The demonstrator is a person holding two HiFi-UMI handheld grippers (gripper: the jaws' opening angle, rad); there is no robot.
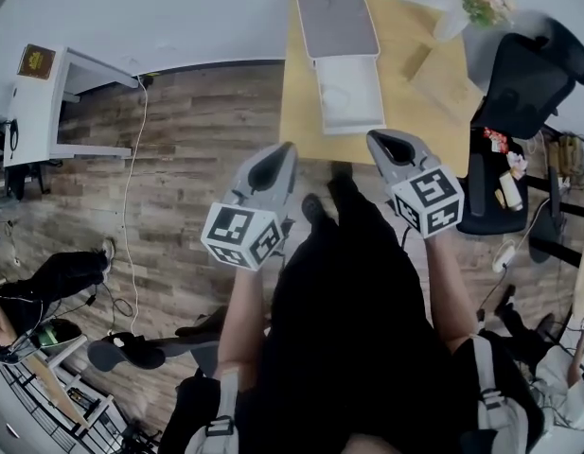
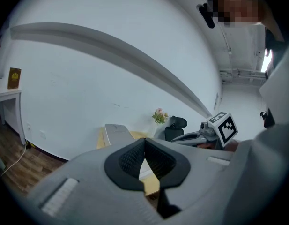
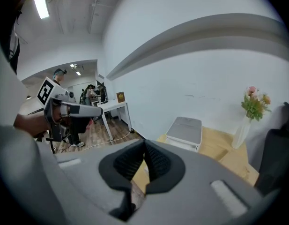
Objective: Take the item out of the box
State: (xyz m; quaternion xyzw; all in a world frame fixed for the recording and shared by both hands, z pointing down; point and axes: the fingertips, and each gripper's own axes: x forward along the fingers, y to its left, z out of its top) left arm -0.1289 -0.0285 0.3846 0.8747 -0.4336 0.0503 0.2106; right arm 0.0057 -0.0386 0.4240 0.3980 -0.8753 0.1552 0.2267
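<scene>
A white box (image 1: 350, 93) lies open on the wooden table (image 1: 301, 102), its grey lid (image 1: 337, 22) folded back towards the wall. I cannot make out an item inside it. My left gripper (image 1: 287, 148) and right gripper (image 1: 376, 140) hover side by side in front of the table's near edge, short of the box. Both are shut with nothing between the pads. In the left gripper view the jaws (image 2: 144, 148) are shut and the box (image 2: 117, 132) shows beyond them. The right gripper view shows its shut jaws (image 3: 145, 150) below the box (image 3: 185, 131).
A vase of flowers (image 1: 479, 0) and a brown flat pack (image 1: 445, 81) stand on the table's right part. A black office chair (image 1: 530, 76) is to the right. A white desk (image 1: 47, 102) stands at the far left, with a white cable (image 1: 131, 187) on the wooden floor.
</scene>
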